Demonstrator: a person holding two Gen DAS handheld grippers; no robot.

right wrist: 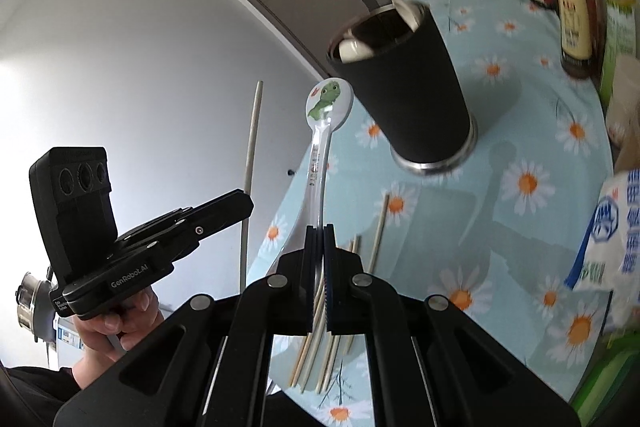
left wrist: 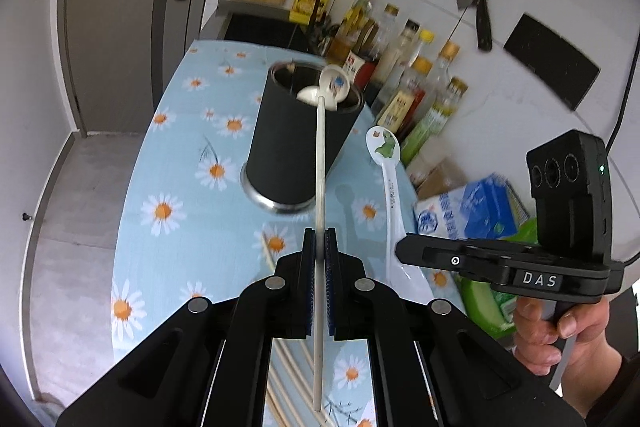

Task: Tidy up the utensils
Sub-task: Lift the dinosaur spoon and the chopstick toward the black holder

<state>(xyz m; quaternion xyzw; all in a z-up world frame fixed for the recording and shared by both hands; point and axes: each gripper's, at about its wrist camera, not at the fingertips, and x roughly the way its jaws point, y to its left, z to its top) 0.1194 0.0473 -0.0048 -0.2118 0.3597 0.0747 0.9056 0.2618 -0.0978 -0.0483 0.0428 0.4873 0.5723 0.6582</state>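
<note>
Clamped in the left gripper (left wrist: pixel 320 255), a chopstick (left wrist: pixel 320 163) points toward the black cup (left wrist: pixel 296 143); the right gripper (right wrist: pixel 319 247) pinches a dinosaur spoon (right wrist: pixel 326 115) just short of it. Both grips look thin, so either utensil could swivel, miss the rim, or tip the cup.

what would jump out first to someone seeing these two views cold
The tall black utensil cup at the middle of the daisy-print tablecloth, white spoons already inside. In front of it the left gripper has its jaws shut on a single chopstick, and the right gripper on a dinosaur-print spoon.
</note>
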